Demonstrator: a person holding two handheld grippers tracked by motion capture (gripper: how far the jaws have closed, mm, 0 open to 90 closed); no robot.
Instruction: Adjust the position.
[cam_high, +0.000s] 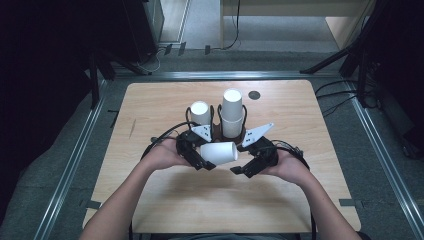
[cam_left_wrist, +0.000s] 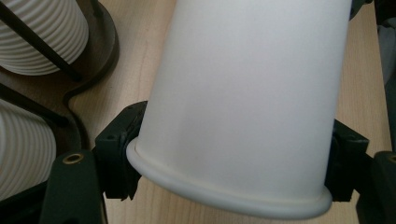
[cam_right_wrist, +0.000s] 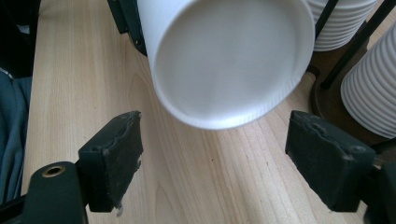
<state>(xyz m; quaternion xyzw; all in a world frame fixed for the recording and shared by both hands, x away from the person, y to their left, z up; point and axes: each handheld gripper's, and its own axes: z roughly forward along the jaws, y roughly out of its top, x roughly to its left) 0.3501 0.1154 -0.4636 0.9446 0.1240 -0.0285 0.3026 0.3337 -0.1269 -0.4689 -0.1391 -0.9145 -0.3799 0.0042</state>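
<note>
A white paper cup (cam_high: 219, 152) lies on its side above the table, its rim toward the left. My left gripper (cam_high: 200, 160) is shut on the white cup (cam_left_wrist: 243, 107) just above its rolled rim, a pad on each side. My right gripper (cam_high: 247, 167) stands open, and the cup's base (cam_right_wrist: 229, 60) hangs just beyond its pads (cam_right_wrist: 112, 158) without touching them. Behind both grippers a dark wire holder (cam_high: 218, 131) carries a short stack of white cups (cam_high: 201, 112) and a taller stack (cam_high: 232, 112).
The wooden table (cam_high: 165, 100) has bare surface to the left, right and front of the hands. A small dark round spot (cam_high: 254, 94) sits near the far edge. Cables trail from both grippers. Ribbed cup stacks (cam_right_wrist: 369, 93) stand close to the right gripper.
</note>
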